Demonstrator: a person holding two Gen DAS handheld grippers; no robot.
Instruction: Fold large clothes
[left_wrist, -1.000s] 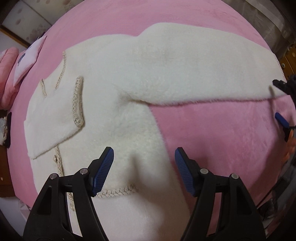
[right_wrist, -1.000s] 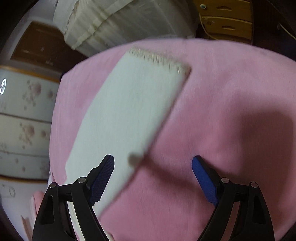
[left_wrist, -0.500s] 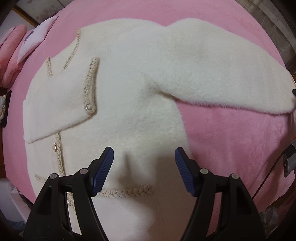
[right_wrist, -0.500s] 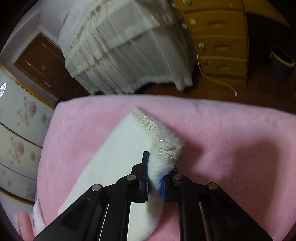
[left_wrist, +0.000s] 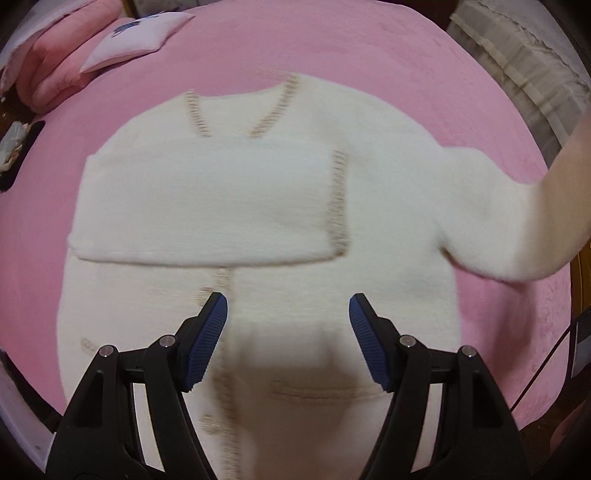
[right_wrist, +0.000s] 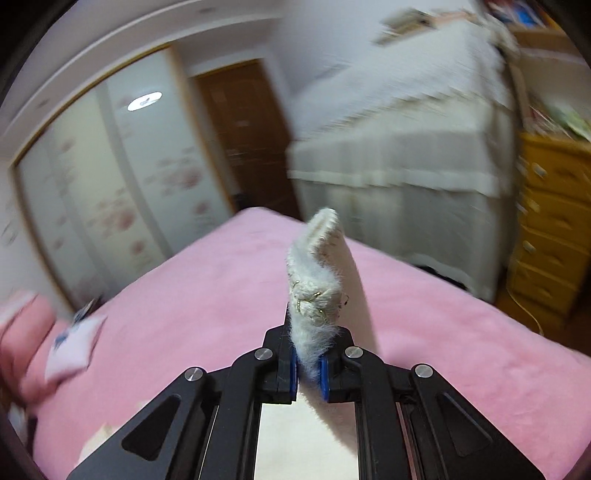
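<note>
**Desk:** What does the left wrist view show?

**Photographer:** A cream fleece cardigan (left_wrist: 258, 229) lies front-up on a bed covered by a pink blanket (left_wrist: 332, 48). One sleeve (left_wrist: 207, 203) is folded flat across the chest, its braided cuff just past the button line. The left gripper (left_wrist: 288, 339) hangs over the lower half of the cardigan, pointing steeply down, its blue-padded jaws standing apart with nothing between them and only fabric below.

**Desk:** And the other sleeve?

**Photographer:** The second sleeve (left_wrist: 517, 229) stretches off the cardigan's shoulder and lifts away from the blanket toward the frame's edge, blurred. In the right wrist view its cuff (right_wrist: 316, 291) stands up out of the right gripper (right_wrist: 308, 369), whose jaws are clamped together on the fleece just beneath the braided trim. The rest of that sleeve hangs down behind the gripper toward the blanket.

**Desk:** Anything else near the cardigan?

**Photographer:** Beyond its neckline, at the head of the bed, sit a pale pillow (left_wrist: 136, 37) and a pink cushion (left_wrist: 55, 70). Past the far side of the bed stand a cloth-draped piece of furniture (right_wrist: 406, 155), a wooden chest of drawers (right_wrist: 554, 221), a brown door (right_wrist: 247, 136) and flowered wardrobe panels (right_wrist: 110, 184), all smeared by blur.
</note>
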